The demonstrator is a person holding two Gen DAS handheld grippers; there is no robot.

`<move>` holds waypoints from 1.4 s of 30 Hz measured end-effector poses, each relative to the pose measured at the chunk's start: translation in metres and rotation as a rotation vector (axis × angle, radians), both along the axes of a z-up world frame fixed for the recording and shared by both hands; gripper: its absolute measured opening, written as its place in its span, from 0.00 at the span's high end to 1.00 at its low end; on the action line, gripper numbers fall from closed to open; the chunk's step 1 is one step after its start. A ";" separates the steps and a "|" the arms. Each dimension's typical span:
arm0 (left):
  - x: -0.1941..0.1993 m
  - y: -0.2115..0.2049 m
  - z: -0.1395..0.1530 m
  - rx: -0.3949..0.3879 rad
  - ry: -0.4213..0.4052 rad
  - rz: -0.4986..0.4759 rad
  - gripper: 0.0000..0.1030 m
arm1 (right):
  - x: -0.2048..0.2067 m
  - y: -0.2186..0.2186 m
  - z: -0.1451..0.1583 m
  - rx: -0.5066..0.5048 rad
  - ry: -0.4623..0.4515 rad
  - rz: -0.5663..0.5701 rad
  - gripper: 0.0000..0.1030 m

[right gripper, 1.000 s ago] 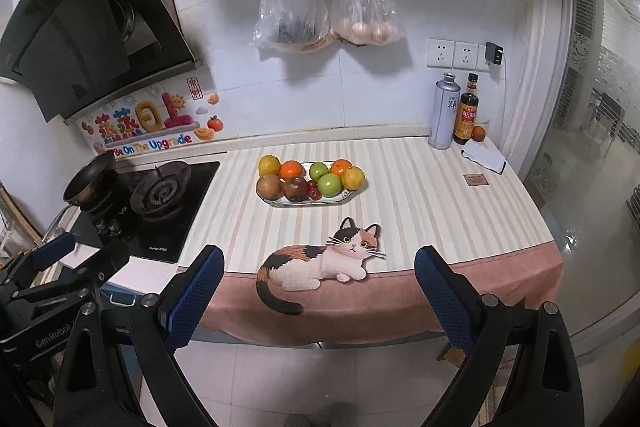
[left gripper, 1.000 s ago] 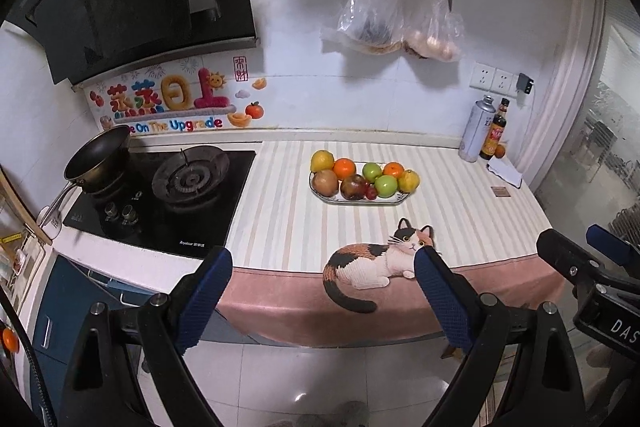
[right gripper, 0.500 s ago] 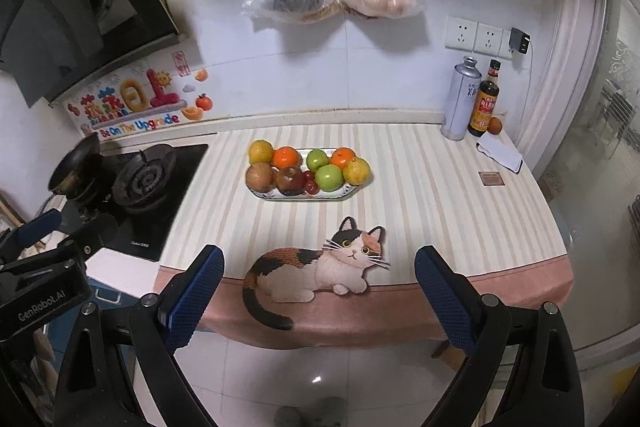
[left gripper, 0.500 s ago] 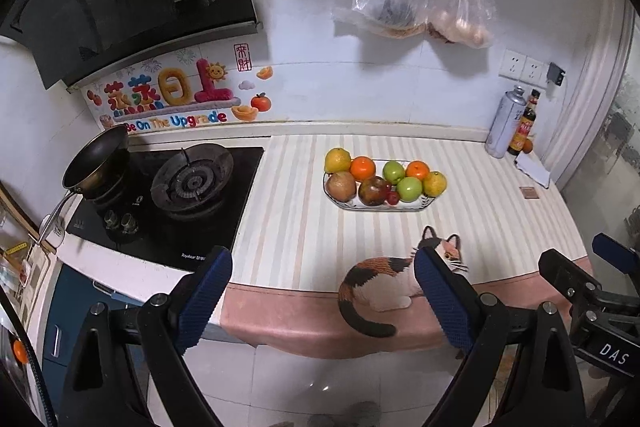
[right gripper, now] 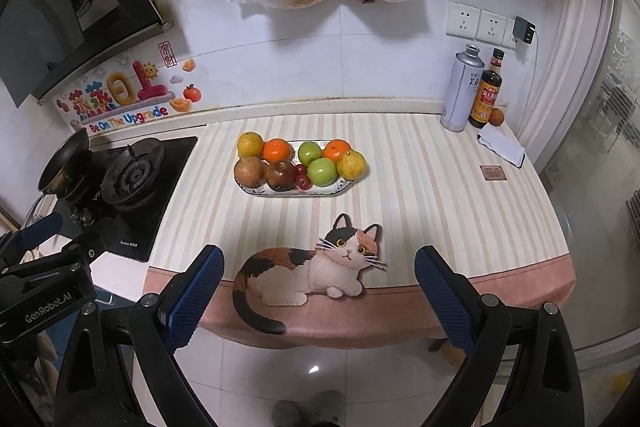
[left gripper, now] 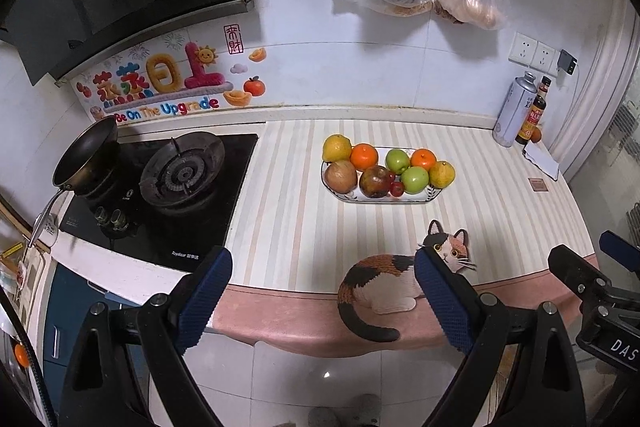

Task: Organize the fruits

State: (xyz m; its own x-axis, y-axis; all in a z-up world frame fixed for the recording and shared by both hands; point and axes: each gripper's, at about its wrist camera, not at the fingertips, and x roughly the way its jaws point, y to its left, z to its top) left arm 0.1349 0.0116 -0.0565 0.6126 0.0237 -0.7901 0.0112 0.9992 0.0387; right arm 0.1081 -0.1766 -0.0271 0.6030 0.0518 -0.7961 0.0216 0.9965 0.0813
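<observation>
Oval fruit plate (right gripper: 256, 191) sits mid-counter on the striped cloth (right gripper: 420, 195), past the cat mat (right gripper: 308, 273) that hangs over the front edge. All fruit in view lies on the plate, touching in two rows. Back row, from the stove side: yellow citrus (right gripper: 250, 144), orange (right gripper: 277, 151), green apple (right gripper: 310, 153), second orange (right gripper: 337, 150). Front row: brown pear (right gripper: 249, 171), dark red apple (right gripper: 280, 175), small red fruits (right gripper: 302, 179), second green apple (right gripper: 322, 171), yellow citrus (right gripper: 351, 164) at the end away from the stove. One small orange fruit (right gripper: 496, 116) sits far from the plate, beside the sauce bottle (right gripper: 485, 95) and metal can (right gripper: 460, 87) at the back wall.

Left gripper (left gripper: 322, 303) and right gripper (right gripper: 318, 301) both hang off the counter's front edge, over the floor, fingers spread wide, nothing between them. Neither touches anything.

Key relation: the plate lies straight ahead of both, beyond the cat mat, long axis running across the view, stove side to bottle side. In the right wrist view the plate sits slightly toward the stove from center; in the left wrist view it sits a bit to the bottle side. So it lies between the two, neither clearly nearer. By side, left suits the stove end, right the bottle end.

Stage: fruit all plated fits sorted-already or not-yet-rearranged; can't tell which.
</observation>
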 end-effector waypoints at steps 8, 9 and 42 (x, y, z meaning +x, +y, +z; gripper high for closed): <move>0.004 0.000 -0.001 0.005 0.002 -0.003 0.00 | 0.006 0.005 0.001 -0.002 -0.017 0.001 0.02; 0.005 0.000 -0.001 0.004 0.000 -0.004 0.00 | 0.006 0.005 0.001 -0.001 -0.019 0.001 0.02; -0.005 0.000 0.008 -0.008 -0.019 0.010 0.00 | -0.003 0.006 0.009 0.001 -0.027 0.004 0.02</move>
